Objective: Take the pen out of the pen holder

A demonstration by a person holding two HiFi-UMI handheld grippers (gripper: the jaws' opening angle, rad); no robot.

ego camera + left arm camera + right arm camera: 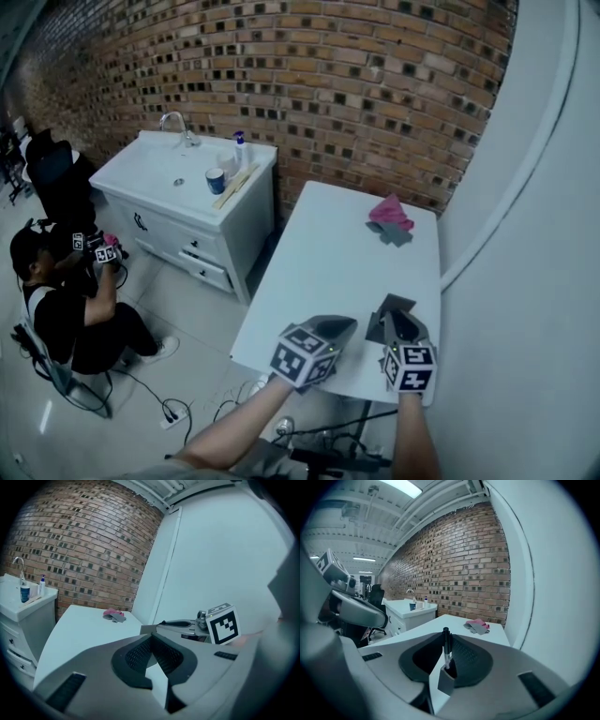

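Note:
A black pen [446, 645] stands upright between the pads of my right gripper [446, 639], which is shut on it. The pen's lower end sits in a small grey pen holder [446, 679] just in front of the jaws; I cannot tell whether the holder rests on the white table [328, 253]. In the head view the right gripper [394, 317] is over the holder [389, 305] at the table's near right corner. My left gripper [151, 638] is shut with nothing in it, its tips close to the left of the right gripper [187, 624]. It also shows in the head view [343, 325].
A pink and grey cloth [390, 219] lies at the table's far right. A white wall runs along the table's right side, and a brick wall stands behind it. A white sink cabinet [178, 192] stands to the left, and a person [66, 300] sits on the floor.

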